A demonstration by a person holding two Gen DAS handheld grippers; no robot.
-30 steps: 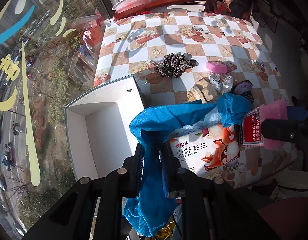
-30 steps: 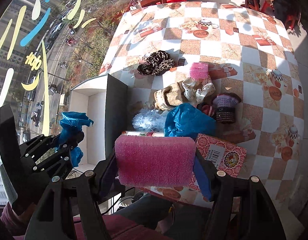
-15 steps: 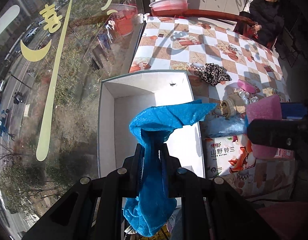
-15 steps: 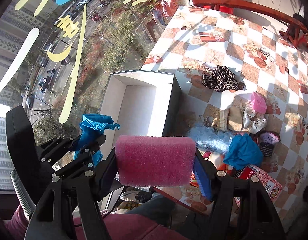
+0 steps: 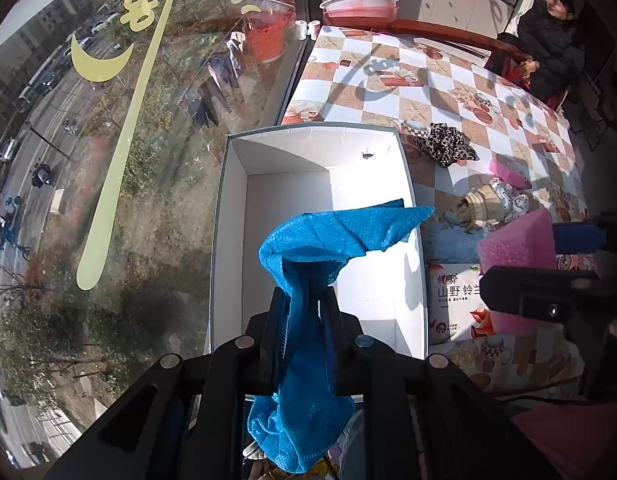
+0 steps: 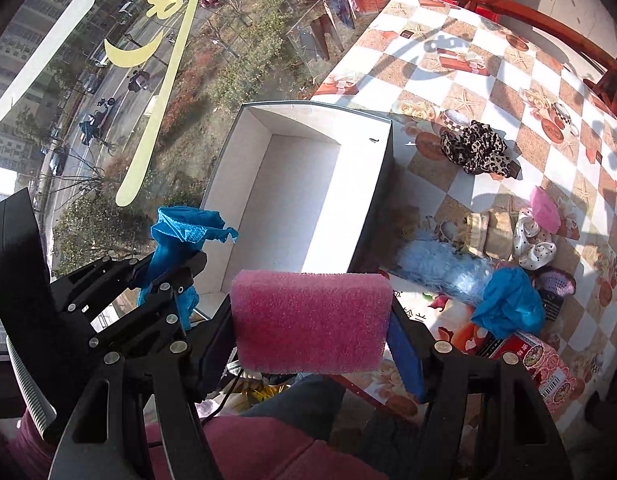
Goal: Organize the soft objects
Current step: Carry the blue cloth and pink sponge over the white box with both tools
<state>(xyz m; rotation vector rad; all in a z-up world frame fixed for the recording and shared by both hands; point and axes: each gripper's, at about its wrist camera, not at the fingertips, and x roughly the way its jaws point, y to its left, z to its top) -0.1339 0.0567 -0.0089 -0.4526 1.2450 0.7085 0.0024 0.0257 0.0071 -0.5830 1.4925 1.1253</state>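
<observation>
My left gripper (image 5: 304, 300) is shut on a blue mesh cloth (image 5: 328, 240) and holds it above the near end of an open white box (image 5: 320, 184). The box is empty inside. My right gripper (image 6: 312, 320) is shut on a pink sponge (image 6: 310, 320), just to the right of the box's near corner; it shows in the left wrist view (image 5: 516, 240). The left gripper with its blue cloth (image 6: 184, 232) appears at the left of the right wrist view, beside the box (image 6: 292, 184).
On the checked tablecloth (image 6: 468, 76) right of the box lie a leopard scrunchie (image 6: 474, 152), a pale blue fluffy item (image 6: 440, 264), a second blue cloth (image 6: 508, 304), a beige roll (image 6: 486, 230), a polka-dot bow (image 6: 534, 246), a small pink pad (image 6: 546, 210), a red carton (image 6: 544, 364). A window runs along the left.
Both grippers have swung left from over the pile of items to the white box, still holding the blue cloth and the pink sponge.
</observation>
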